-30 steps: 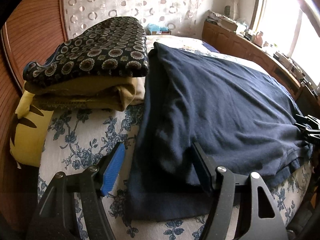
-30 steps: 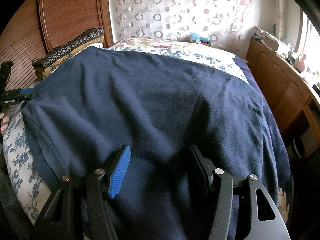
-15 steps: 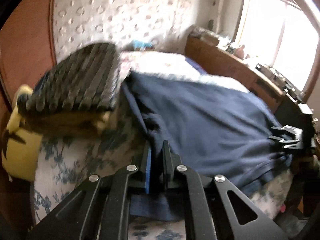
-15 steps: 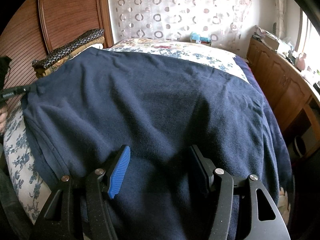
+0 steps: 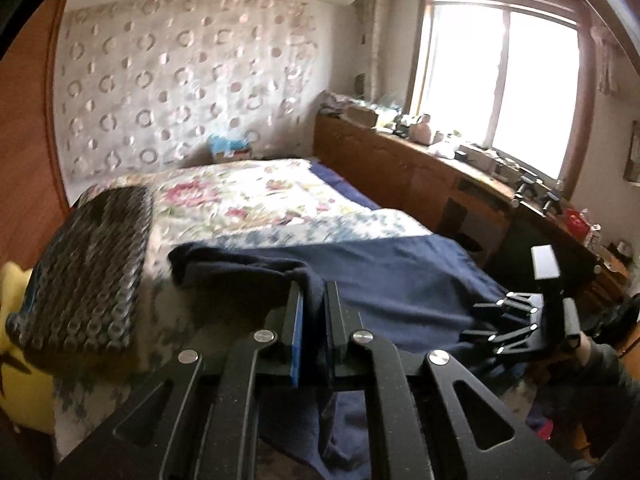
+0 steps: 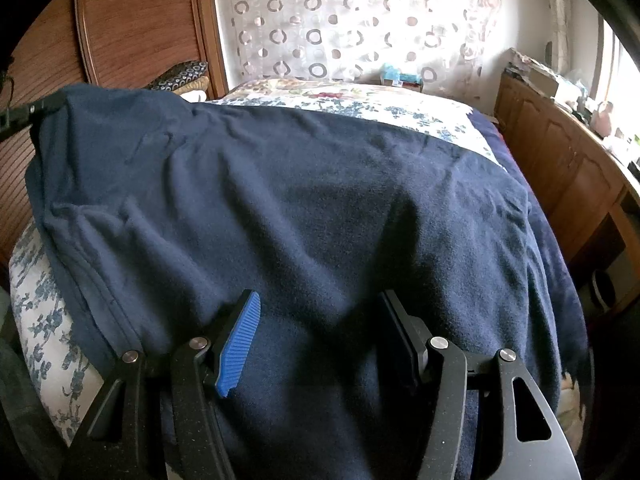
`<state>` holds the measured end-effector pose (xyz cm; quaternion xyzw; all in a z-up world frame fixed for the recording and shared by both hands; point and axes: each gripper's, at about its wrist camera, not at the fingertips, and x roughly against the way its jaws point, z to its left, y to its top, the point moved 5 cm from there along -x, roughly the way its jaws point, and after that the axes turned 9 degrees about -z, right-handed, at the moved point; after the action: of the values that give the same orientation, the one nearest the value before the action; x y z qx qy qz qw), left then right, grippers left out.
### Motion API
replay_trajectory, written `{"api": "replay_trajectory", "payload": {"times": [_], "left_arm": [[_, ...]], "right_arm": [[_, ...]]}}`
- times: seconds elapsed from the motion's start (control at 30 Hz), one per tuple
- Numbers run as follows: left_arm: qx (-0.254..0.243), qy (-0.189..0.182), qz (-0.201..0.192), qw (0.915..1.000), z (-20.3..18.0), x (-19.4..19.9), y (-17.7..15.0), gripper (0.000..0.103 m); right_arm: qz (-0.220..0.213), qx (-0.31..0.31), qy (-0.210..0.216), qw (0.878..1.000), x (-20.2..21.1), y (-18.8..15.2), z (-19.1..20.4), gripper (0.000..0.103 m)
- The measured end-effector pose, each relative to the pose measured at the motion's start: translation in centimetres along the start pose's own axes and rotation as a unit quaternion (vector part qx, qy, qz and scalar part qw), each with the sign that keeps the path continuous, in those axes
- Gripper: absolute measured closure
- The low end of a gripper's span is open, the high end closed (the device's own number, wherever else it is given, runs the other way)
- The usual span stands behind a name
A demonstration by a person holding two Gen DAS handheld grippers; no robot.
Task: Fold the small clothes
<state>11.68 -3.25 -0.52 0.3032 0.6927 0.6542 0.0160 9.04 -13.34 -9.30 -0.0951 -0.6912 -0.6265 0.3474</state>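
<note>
where cloth [image 5: 400, 280] pinched, pads unseen

Left tongs [image 5: 312, 312] are clamped and raised; right tongs [image 6: 320, 340] sit parted, pointing downward.

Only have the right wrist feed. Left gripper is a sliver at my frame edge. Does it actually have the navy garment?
Observer: Yes. In the left wrist view the left gripper is shut on a bunched edge of the navy garment, with fabric pinched between the pads.
Operator: Anything around the folded pile that I can't see?
Observer: A yellow item pokes out below the patterned folded pile, at the left side of the bed.
Operator: How does my gripper look from over there?
Observer: The right gripper has its jaws apart at the garment's right edge, not clamped on it.
</note>
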Motion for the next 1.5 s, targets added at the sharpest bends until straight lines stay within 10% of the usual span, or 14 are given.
{"api": "replay_trajectory", "payload": {"times": [0.87,1.23,1.5], "left_arm": [[-0.085,-0.103,0.002,0.9911,-13.1,-5.1,4.3,0.093],[-0.071,-0.097,0.000,0.9928,-11.0,-4.4,1.8,0.034],[-0.048,-0.045,0.017,0.9977,-6.9,-3.8,-1.3,0.027]], "right_arm": [[-0.105,-0.018,-0.094,0.990,10.8,0.8,-1.9,0.040],[-0.096,-0.020,-0.084,0.992,9.7,0.2,-1.2,0.040],[-0.084,-0.012,-0.058,0.995,7.4,1.5,-1.2,0.040]]}}
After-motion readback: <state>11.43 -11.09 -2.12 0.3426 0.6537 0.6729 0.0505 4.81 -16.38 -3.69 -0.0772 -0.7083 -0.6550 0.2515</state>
